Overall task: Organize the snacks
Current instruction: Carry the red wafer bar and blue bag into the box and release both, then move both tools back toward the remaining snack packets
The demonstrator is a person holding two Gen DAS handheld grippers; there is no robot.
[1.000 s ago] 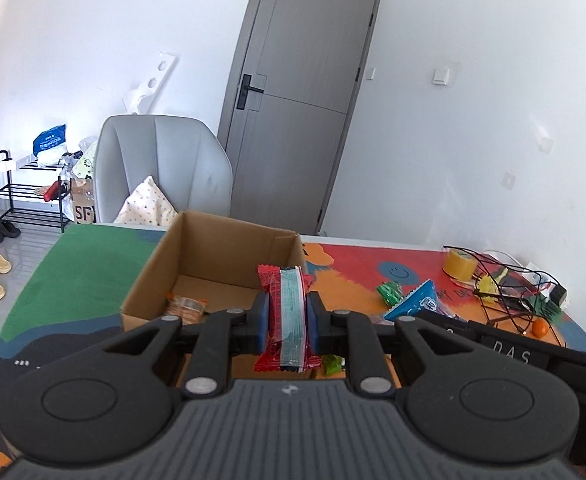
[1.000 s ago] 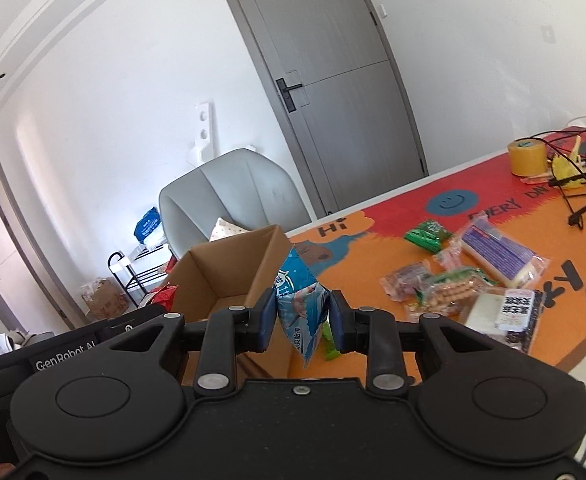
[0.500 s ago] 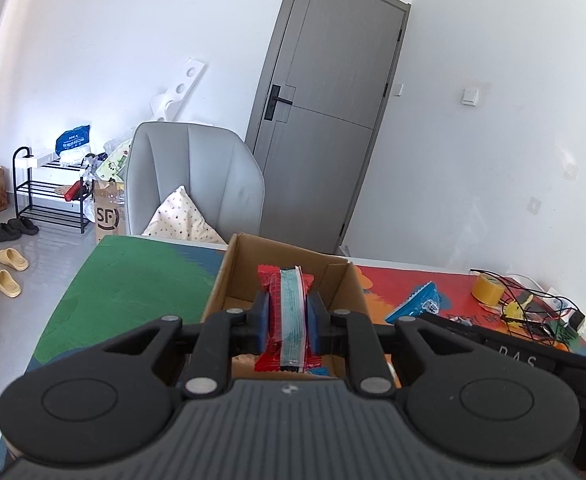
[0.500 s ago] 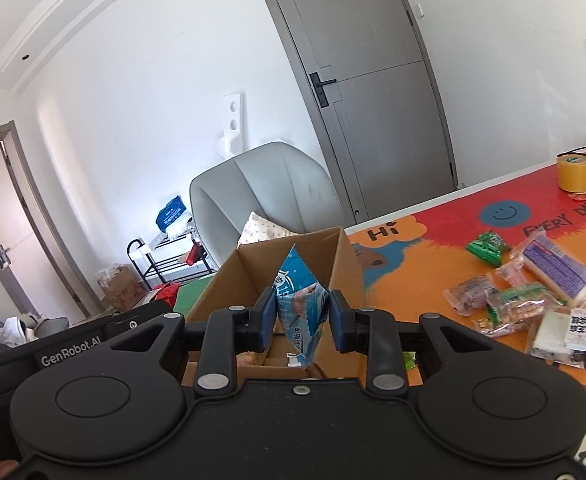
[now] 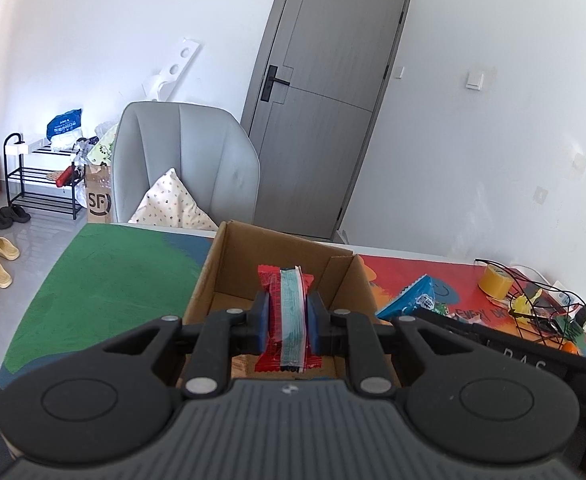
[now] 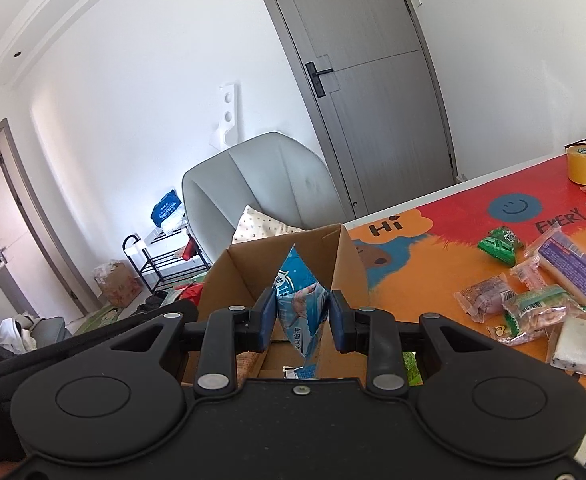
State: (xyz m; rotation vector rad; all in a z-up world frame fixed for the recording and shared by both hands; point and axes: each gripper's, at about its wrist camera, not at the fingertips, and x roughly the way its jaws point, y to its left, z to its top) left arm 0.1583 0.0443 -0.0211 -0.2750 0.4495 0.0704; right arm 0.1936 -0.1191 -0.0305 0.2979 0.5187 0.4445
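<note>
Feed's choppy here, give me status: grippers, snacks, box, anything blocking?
Left gripper shut on red snack pack. Right gripper shut on blue snack bag. Both in front of open cardboard box. Nothing blocking.

Bright, even daylight; both views sharp. Fisheye bends the door point(image 5: 325, 112) and walls, with dark vignette corners toward 1 o'clock.
</note>
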